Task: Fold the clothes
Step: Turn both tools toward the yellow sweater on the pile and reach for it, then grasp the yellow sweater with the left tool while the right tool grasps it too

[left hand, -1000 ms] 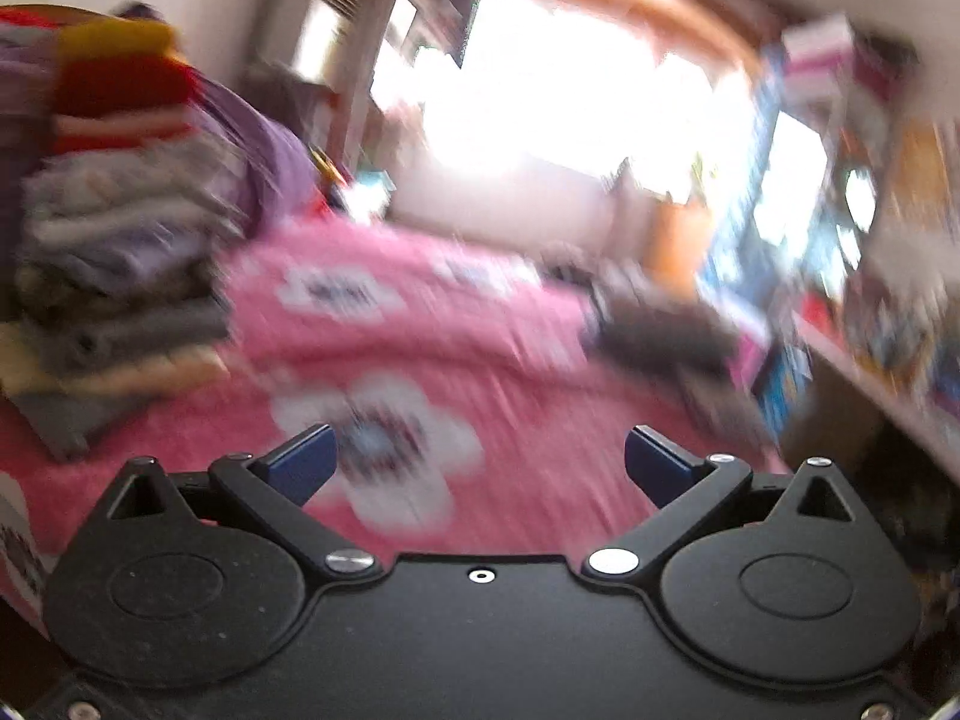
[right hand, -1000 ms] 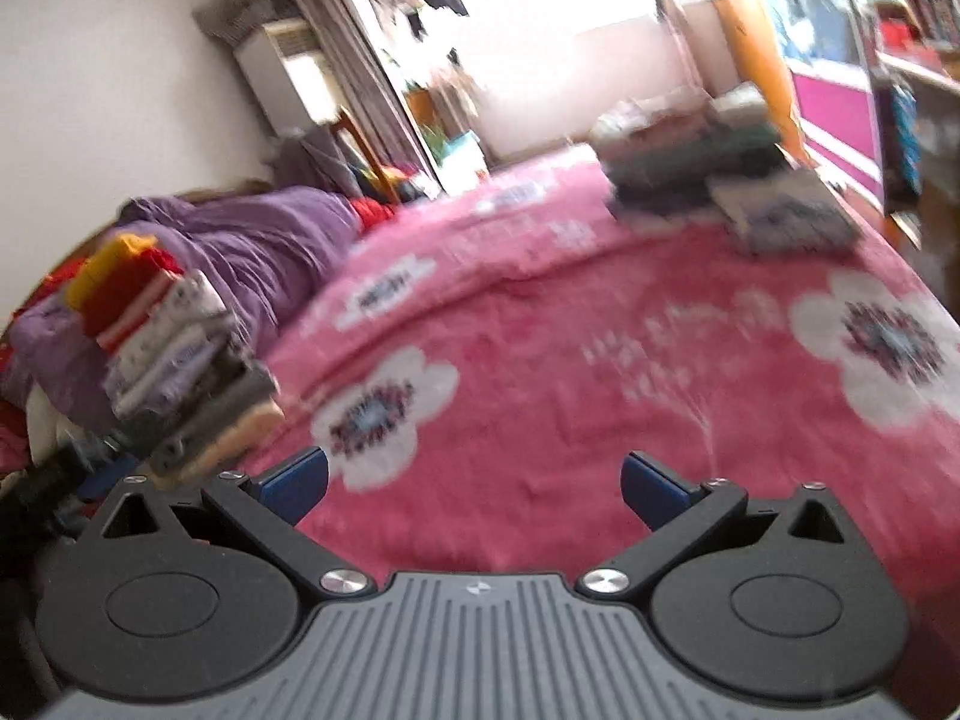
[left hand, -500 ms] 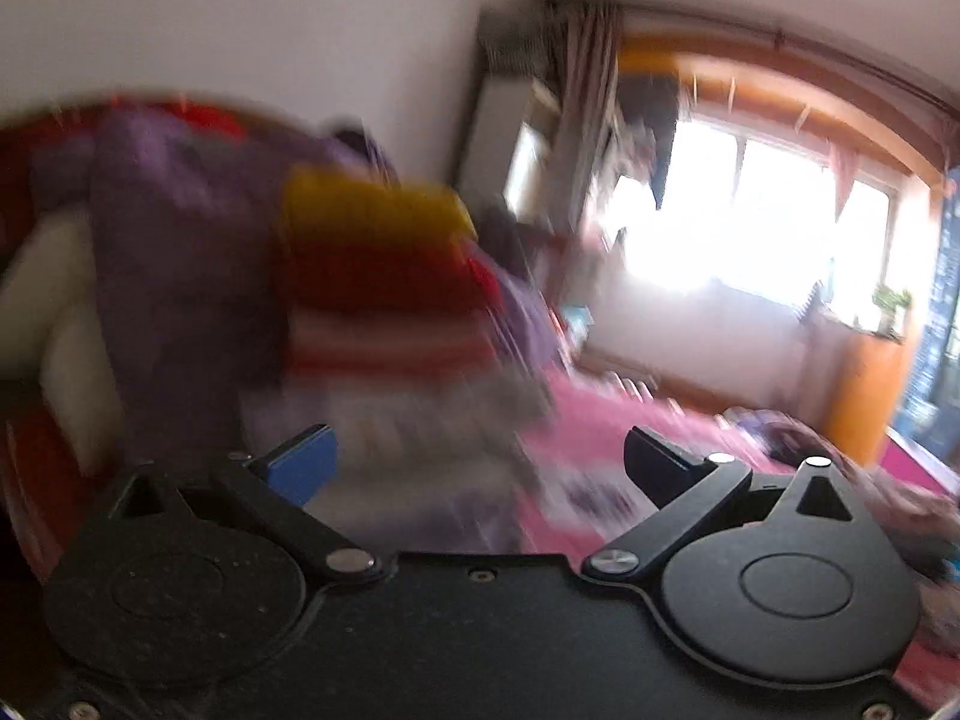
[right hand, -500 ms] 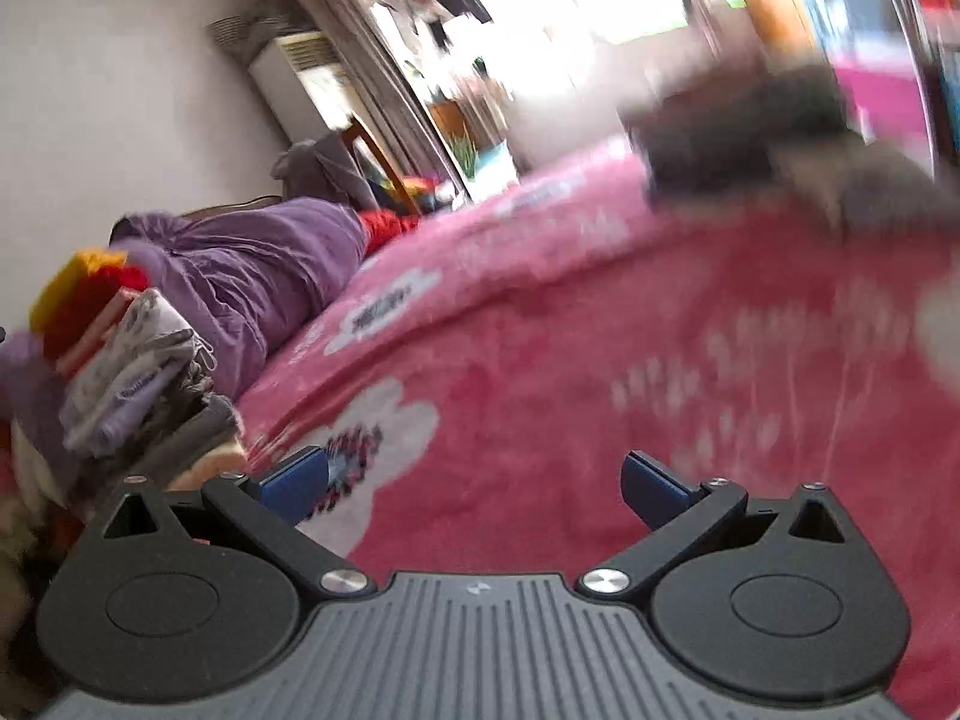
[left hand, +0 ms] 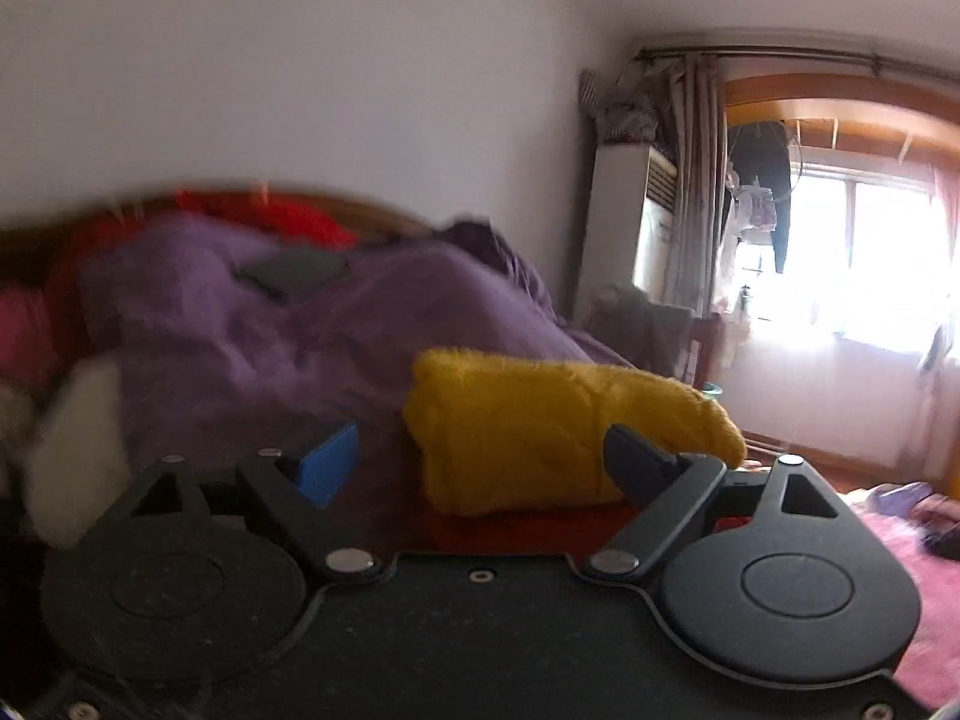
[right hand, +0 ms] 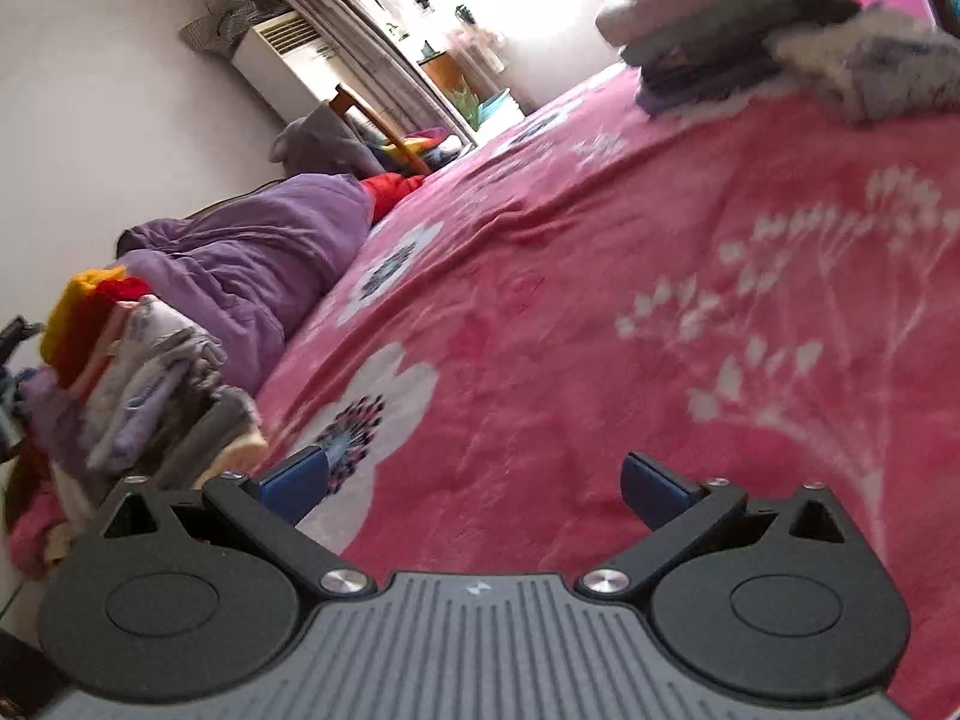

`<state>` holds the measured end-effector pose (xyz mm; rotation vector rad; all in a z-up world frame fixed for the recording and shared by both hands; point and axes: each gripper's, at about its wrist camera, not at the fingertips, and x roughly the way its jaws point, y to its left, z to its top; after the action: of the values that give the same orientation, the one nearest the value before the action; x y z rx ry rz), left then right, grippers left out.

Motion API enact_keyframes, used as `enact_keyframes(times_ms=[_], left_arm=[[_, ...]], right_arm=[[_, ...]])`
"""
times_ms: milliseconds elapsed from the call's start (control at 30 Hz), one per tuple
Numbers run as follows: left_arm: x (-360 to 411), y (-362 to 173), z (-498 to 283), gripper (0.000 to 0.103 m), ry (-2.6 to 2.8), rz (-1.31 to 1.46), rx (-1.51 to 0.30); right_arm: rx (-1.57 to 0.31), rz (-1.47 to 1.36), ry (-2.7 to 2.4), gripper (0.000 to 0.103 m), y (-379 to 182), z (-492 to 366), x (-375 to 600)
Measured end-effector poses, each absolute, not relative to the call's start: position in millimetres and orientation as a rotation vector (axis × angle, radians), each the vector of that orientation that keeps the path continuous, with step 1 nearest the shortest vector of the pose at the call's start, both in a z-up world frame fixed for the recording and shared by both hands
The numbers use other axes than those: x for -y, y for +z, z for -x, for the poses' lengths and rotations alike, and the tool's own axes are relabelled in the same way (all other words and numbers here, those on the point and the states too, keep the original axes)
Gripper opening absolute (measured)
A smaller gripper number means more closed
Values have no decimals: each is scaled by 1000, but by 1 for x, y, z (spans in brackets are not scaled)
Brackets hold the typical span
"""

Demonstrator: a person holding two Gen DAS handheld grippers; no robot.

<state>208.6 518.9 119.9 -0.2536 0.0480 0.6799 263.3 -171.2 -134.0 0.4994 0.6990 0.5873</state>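
The left tongs (left hand: pixel 480 468) were spread wide and gripped nothing, pointed at the top of a stack of folded clothes (right hand: pixel 144 384). A yellow sweater (left hand: pixel 564 426) lay uppermost there, just ahead of the blue fingertips (left hand: pixel 327 465), with a red garment (left hand: pixel 516 531) directly beneath it. Behind the stack a purple quilt (left hand: pixel 252 330) was heaped against the wall. The right tongs (right hand: pixel 474 486) were likewise released and empty, hovering over the pink flowered blanket (right hand: pixel 600 300) on the bed. In that view the stack stood at the left edge beside the quilt, and a second pile of folded clothes (right hand: pixel 720 18) sat at the far end of the bed.
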Motion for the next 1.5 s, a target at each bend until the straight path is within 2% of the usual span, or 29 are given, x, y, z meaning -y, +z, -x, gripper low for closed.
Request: enact_keyframes(times_ms=[33, 67, 200, 233, 267, 467, 600, 733, 800, 900, 967, 1033, 1100, 1200, 1400, 1500], left_arm=[[-528, 120, -212, 73, 659, 294, -57], [-532, 120, -215, 56, 636, 317, -77], [-528, 133, -226, 31, 602, 281, -132], [-521, 139, -227, 16, 611, 240, -139], [-512, 145, -228, 12, 619, 189, -143], [-435, 195, -234, 5, 507, -102, -124], [-352, 240, -225, 2, 371, -269, -31], [-259, 262, -210, 1, 224, -457, 21], [-221, 271, -194, 1, 152, -461, 57], [-164, 258, -186, 1, 73, -610, 33], [-137, 251, -176, 0, -18, -544, 23], [-93, 224, -176, 1, -57, -728, -13], [-77, 226, -171, 1, -160, -569, -26], [-23, 195, -174, 1, -223, -706, -75], [-2, 201, -170, 0, -252, -366, -38], [22, 179, -166, 0, -232, -426, -96]], right_arm=[[-700, -504, 598, 103, -135, -263, 171], [-701, -508, 609, 103, -136, -262, 171], [-700, -505, 598, 103, -135, -259, 170], [-701, -508, 596, 103, -135, -258, 171], [-701, -511, 594, 103, -134, -258, 171], [-703, -530, 580, 103, -132, -255, 174], [-699, -535, 568, 103, -130, -253, 177], [-654, -499, 536, 103, -123, -246, 185], [-634, -496, 516, 103, -120, -241, 193], [-592, -473, 459, 103, -112, -233, 209], [-562, -477, 432, 103, -110, -227, 223], [-534, -485, 407, 103, -110, -222, 237], [-505, -493, 383, 103, -109, -216, 251], [-461, -505, 346, 103, -109, -208, 272], [-374, -528, 273, 103, -107, -191, 314], [-331, -539, 236, 103, -106, -183, 335]])
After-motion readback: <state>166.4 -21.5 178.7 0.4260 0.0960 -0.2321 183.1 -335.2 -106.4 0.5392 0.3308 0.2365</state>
